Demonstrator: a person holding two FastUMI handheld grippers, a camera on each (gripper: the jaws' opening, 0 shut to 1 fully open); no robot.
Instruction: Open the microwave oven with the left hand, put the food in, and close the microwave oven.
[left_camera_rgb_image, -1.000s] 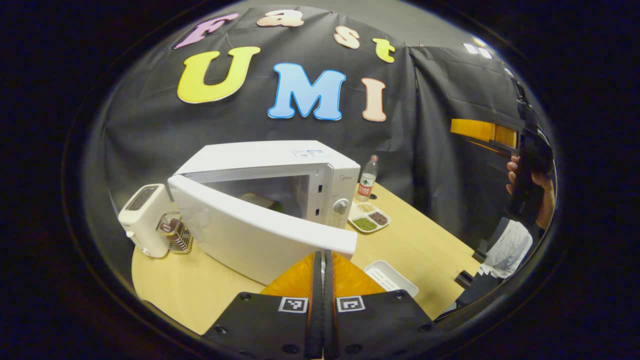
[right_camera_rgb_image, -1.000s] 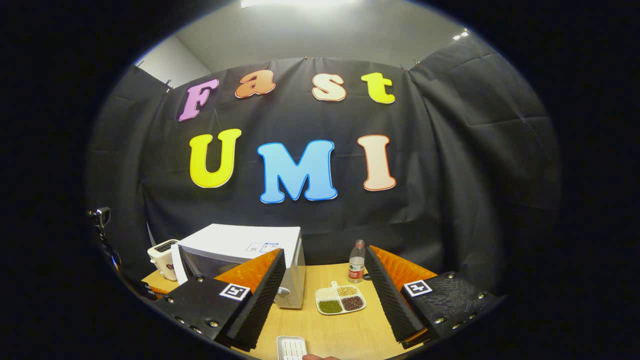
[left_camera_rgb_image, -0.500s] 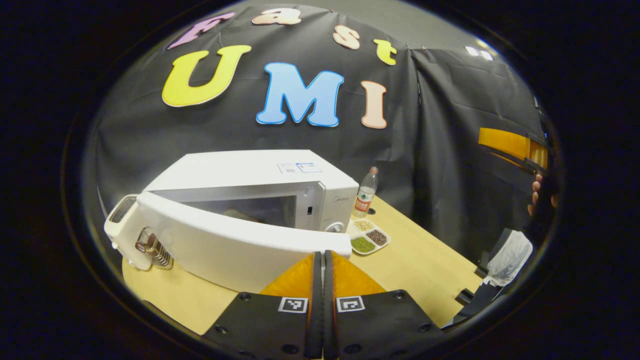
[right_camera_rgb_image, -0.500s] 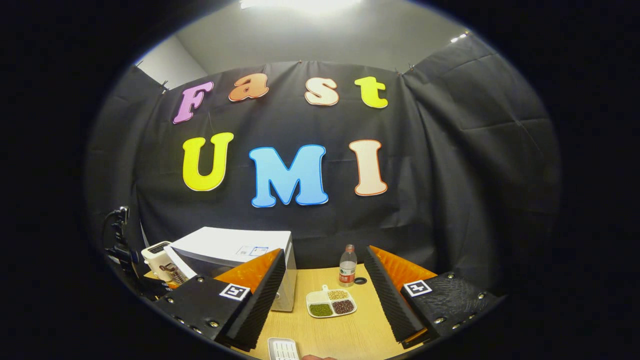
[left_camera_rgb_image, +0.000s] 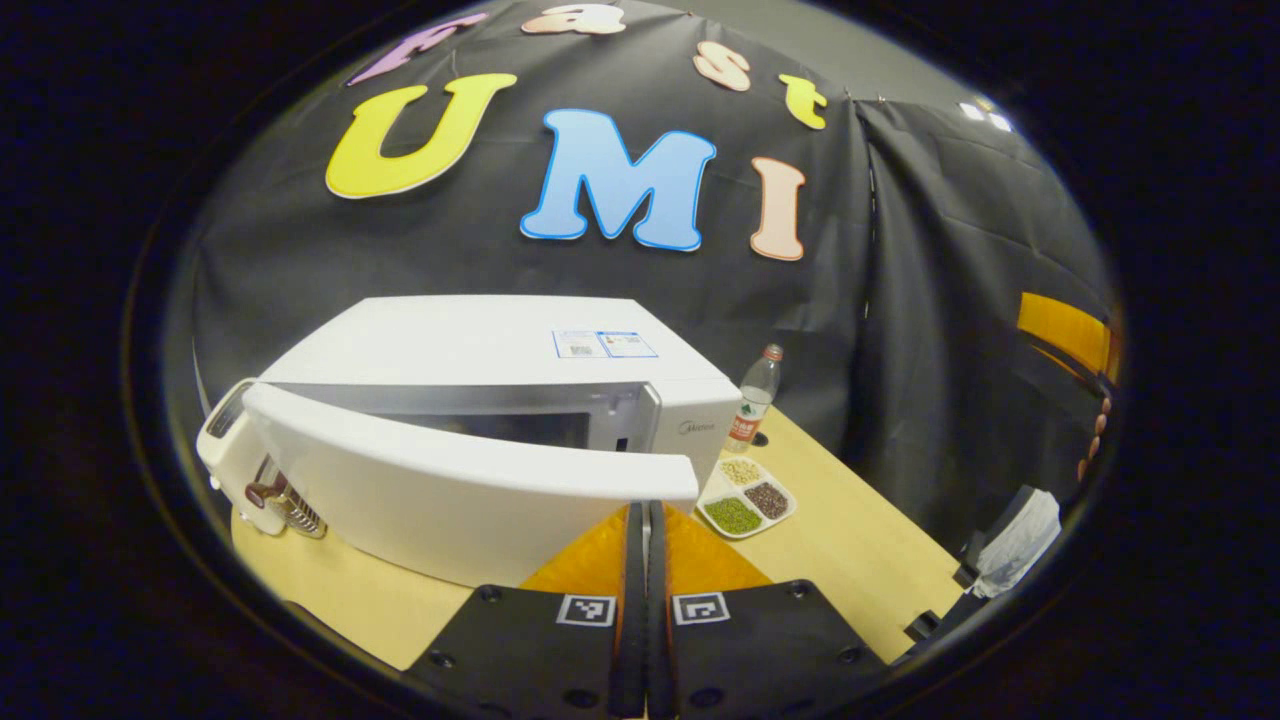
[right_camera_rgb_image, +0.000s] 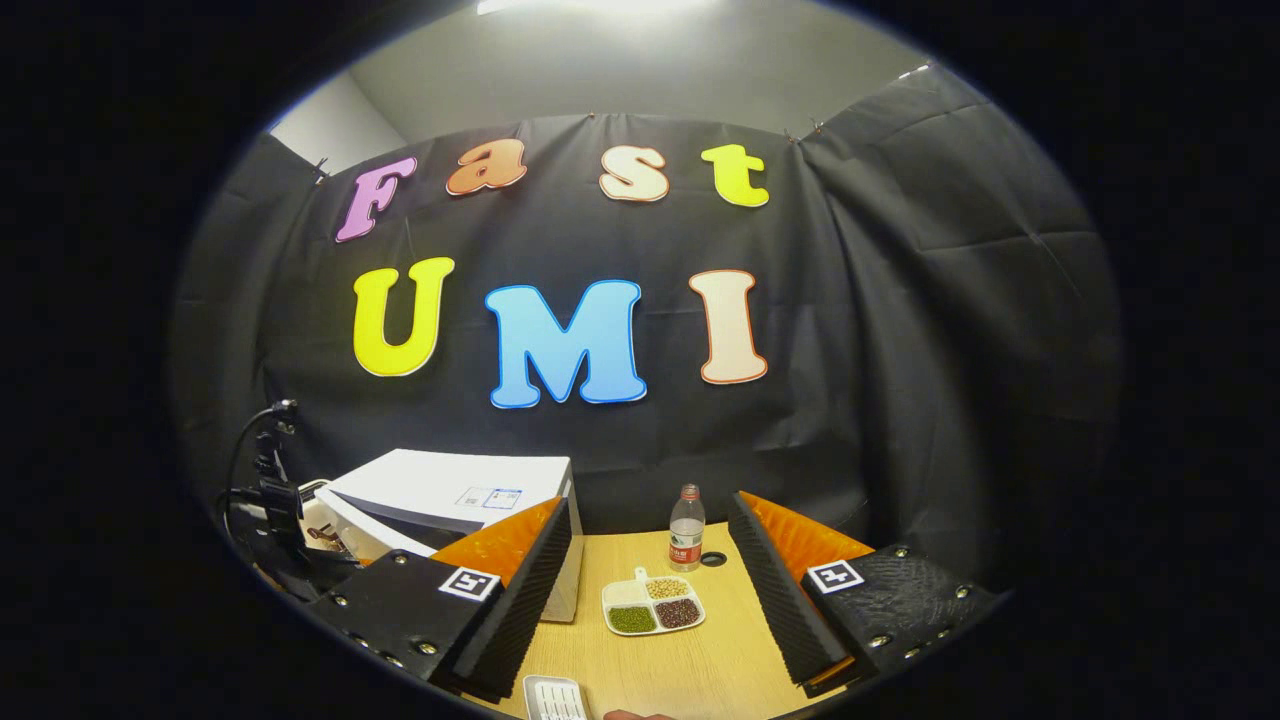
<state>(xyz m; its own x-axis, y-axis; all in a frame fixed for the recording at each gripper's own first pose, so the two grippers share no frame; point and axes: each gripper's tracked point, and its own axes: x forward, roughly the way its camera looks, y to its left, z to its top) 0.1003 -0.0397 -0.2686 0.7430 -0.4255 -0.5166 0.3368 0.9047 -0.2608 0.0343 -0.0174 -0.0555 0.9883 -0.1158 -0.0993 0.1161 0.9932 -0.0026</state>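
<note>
Wooden surface (left_camera_rgb_image: 850, 540), pale, backed by black cloth. Microwave oven (left_camera_rgb_image: 480, 350): white, at the surface's 10 o'clock in the left gripper view; its door (left_camera_rgb_image: 450, 480) stands ajar, swung partway toward the body, a dark gap showing along the top. Left tongs (left_camera_rgb_image: 646, 530): clenched, fingers pressed together, tips at the door's free edge; contact cannot be told. Toaster (left_camera_rgb_image: 225, 440): white, just beside the oven at 9 o'clock. Divided dish (left_camera_rgb_image: 747, 497): green, brown and pale grains, at the oven's 3 o'clock. Water bottle (left_camera_rgb_image: 755, 398): upright, behind the dish. Right tongs (right_camera_rgb_image: 650, 580): released, fingers wide apart, nothing between them. Small white tray (right_camera_rgb_image: 555, 698): at 6 o'clock in the right gripper view.
</note>
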